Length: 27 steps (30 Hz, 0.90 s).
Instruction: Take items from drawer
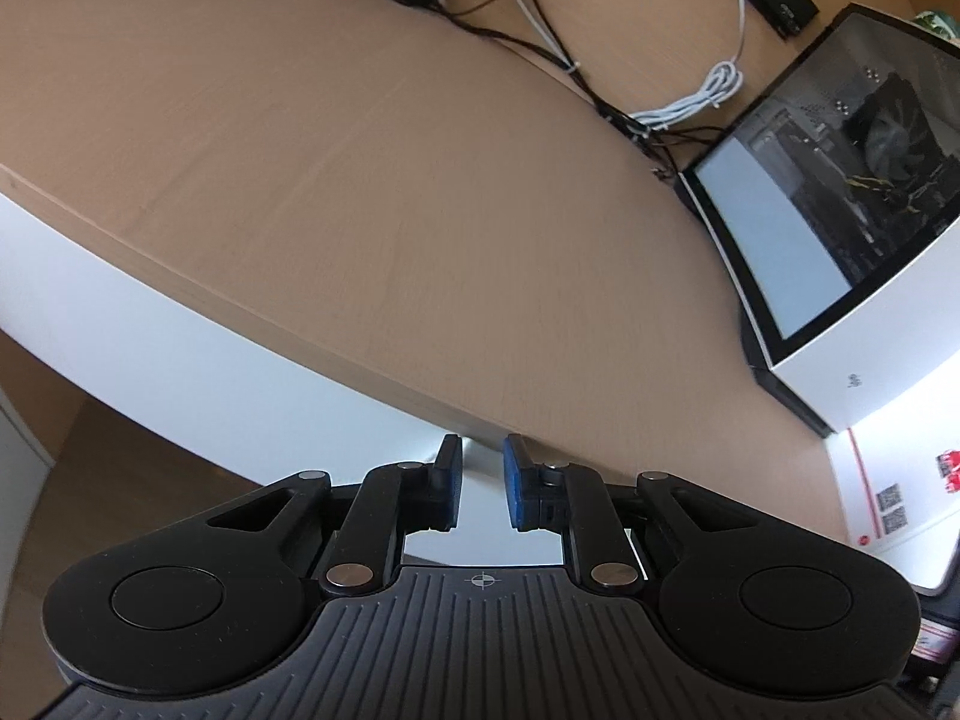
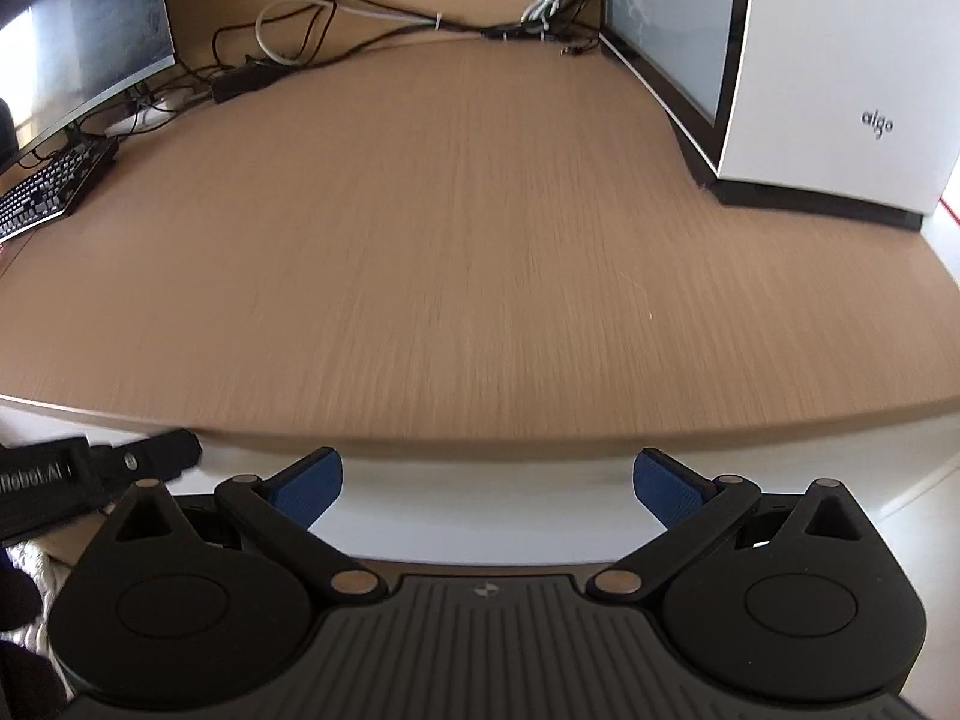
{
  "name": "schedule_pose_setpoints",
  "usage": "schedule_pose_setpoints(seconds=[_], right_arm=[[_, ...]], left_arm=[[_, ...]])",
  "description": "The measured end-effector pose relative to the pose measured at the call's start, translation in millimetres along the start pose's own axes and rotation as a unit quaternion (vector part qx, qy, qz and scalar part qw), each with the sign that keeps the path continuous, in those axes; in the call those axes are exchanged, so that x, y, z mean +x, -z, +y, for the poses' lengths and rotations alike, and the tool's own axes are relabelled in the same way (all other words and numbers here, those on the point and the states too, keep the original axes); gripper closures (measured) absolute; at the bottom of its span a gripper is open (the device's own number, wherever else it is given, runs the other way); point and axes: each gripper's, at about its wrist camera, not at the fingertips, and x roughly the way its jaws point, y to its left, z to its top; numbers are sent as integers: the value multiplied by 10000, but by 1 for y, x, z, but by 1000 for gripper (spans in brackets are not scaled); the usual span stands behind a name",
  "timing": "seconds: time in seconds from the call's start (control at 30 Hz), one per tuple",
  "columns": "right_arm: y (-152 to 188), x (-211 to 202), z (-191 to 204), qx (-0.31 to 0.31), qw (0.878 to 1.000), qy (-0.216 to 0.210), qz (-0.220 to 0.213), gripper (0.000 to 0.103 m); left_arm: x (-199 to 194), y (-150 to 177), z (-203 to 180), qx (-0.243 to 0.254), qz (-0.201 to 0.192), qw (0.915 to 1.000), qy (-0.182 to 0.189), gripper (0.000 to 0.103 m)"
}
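- No drawer shows in either view; only a white panel (image 2: 480, 498) under the counter's (image 2: 456, 276) front edge is visible, so where the drawer sits cannot be told.
- Left claw (image 1: 482, 489): narrow gap, grasping nothing, at the counter edge.
- Right claw (image 2: 487, 486): spread wide, empty.
- Counter middle bare; computer case (image 2: 840, 72), keyboard (image 2: 48, 192) and cables (image 2: 360, 42) line its sides and rear.

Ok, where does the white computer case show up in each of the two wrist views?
Left wrist view: the white computer case sits at the right edge, on the wooden desk, glass side panel facing left.
Right wrist view: the case fills the upper right corner, with a logo on its white front.
Shared landmark: the bundle of cables running along the back of the desk to the case.
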Motion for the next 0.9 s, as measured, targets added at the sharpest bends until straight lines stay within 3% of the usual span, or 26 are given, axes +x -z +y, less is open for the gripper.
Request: schedule_pose_setpoints(seconds=[0.17,0.37,0.57,0.63,0.73,0.77,0.8,0.83,0.9], right_arm=[[4,1,5,-23,9996,248,104,0],[6,2,3,-153,9991,325,231,0],[12,3,8,-489,9977,316,347,0],[25,7,17,-805,9944,469,497,0],[45,22,4,-168,9935,130,1116,0],[51,25,0,-71,9925,127,1218,0],[54,25,-3,-66,9920,133,1253,0],[56,24,-5,-99,9922,148,1235,0],[55,17,-8,-156,9940,174,1073,0]], left_arm=[[6,-2,2,33,125,9999,73,80],[8,-2,-6,271,222,9993,147,63],[7,0,-6,247,225,9993,178,62],[6,0,-6,236,234,9993,192,62],[5,2,-4,216,284,9991,240,62],[5,3,-3,191,320,9990,264,67],[10,6,-2,82,567,9964,632,94],[15,11,-4,-42,788,9930,880,93],[14,21,-20,364,714,9937,790,92]])
